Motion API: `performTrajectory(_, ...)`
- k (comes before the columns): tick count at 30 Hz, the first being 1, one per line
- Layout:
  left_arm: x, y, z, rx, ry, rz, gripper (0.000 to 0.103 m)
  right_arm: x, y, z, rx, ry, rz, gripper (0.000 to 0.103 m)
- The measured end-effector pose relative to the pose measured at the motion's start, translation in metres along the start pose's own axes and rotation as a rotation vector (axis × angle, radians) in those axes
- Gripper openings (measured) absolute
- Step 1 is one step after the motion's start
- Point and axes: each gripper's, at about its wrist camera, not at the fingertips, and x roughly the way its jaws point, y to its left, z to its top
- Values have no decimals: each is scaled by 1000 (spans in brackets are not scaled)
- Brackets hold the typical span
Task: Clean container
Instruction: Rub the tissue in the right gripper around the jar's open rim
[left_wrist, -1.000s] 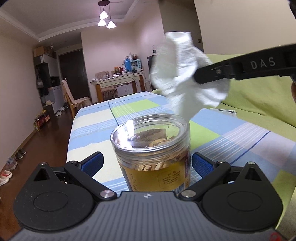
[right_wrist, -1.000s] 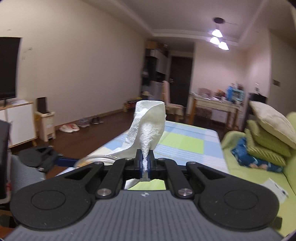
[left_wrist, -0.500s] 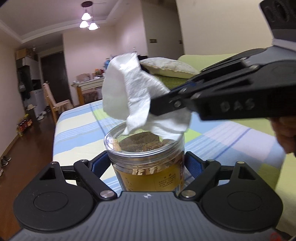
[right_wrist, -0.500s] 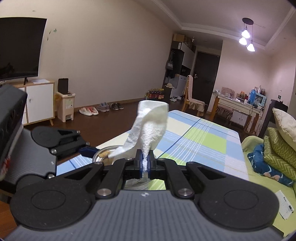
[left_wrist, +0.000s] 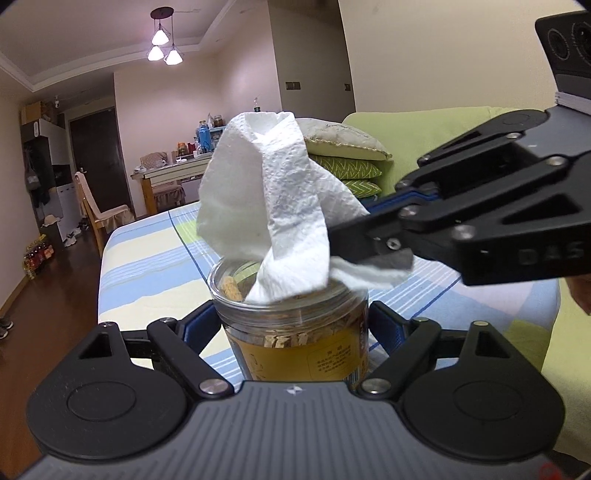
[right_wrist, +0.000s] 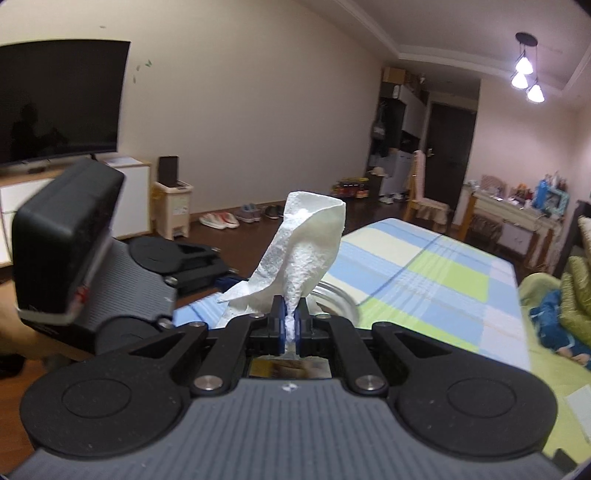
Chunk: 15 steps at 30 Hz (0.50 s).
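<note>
A clear plastic jar (left_wrist: 295, 332) with a yellow label and brown dried pieces inside stands without a lid on the checked tablecloth (left_wrist: 147, 266). My left gripper (left_wrist: 295, 321) is shut on it, a blue pad pressed to each side. My right gripper (left_wrist: 369, 243) reaches in from the right, shut on a crumpled white paper towel (left_wrist: 266, 206). The towel's lower end hangs into the jar's mouth. In the right wrist view the towel (right_wrist: 306, 240) stands up from the pinched jaws of the right gripper (right_wrist: 291, 317), the jar rim (right_wrist: 340, 299) shows just beyond, and the left gripper (right_wrist: 207, 269) sits to the left.
A green sofa (left_wrist: 443, 147) with stacked cushions (left_wrist: 343, 155) runs along the table's right side. A wooden chair (left_wrist: 99, 210) and a cluttered side table (left_wrist: 173, 170) stand at the far end. A TV cabinet (right_wrist: 122, 192) and a small bin (right_wrist: 173, 206) line the left wall.
The left jaws have closed from wide apart onto the jar's sides. The right gripper has carried the towel down and left, from above the jar until its end dips into the mouth.
</note>
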Motion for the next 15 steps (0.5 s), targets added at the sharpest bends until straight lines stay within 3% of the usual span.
performTrajectory(6,2,3,-5,5,-4,0,86,30,-7,8,39,-13,34,4)
performTrajectory(11,4,3,-7,4,-5,3,86,44,-25,7,56,-18,-18,4)
performTrajectory(15,4,2,-10,2,-6,2,86,30,-39,0,74,-9,-64,4)
